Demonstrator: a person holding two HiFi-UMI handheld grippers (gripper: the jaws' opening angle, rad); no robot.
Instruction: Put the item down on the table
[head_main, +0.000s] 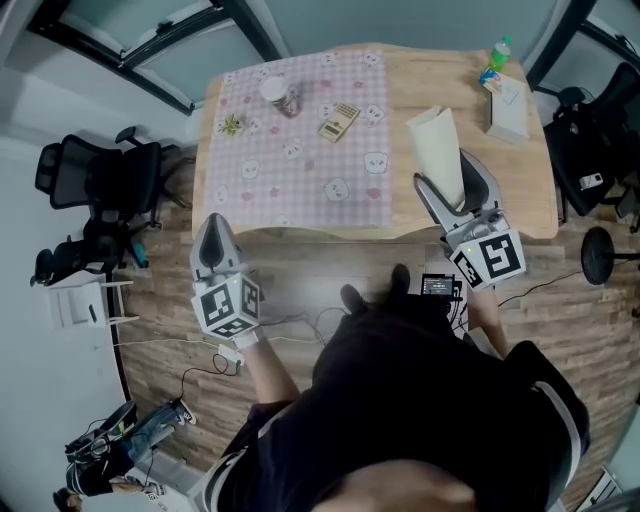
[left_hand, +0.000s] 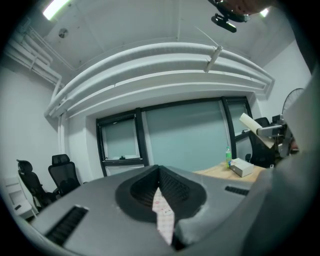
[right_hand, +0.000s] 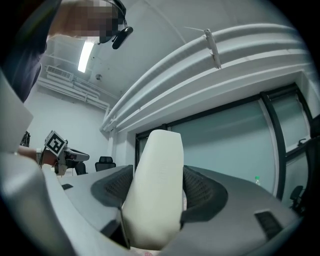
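Observation:
A tall cream-white item (head_main: 438, 145) stands up between the jaws of my right gripper (head_main: 452, 182), which is shut on its lower part. It hangs over the right, bare-wood part of the table (head_main: 520, 205), near the front edge. In the right gripper view the cream-white item (right_hand: 156, 185) fills the gap between both ribbed pads and rises well above them. My left gripper (head_main: 214, 232) is shut and holds nothing, just off the table's front left corner over the floor. In the left gripper view its jaws (left_hand: 160, 192) meet, with only a sliver of pink cloth showing between them.
A pink checked cloth (head_main: 300, 170) covers the table's left part, with a cup (head_main: 280, 97), a small sprig (head_main: 230, 125) and a flat packet (head_main: 338, 122) on it. A green bottle (head_main: 497, 58) and a white box (head_main: 507, 105) sit at the far right. Office chairs (head_main: 95, 180) flank the table.

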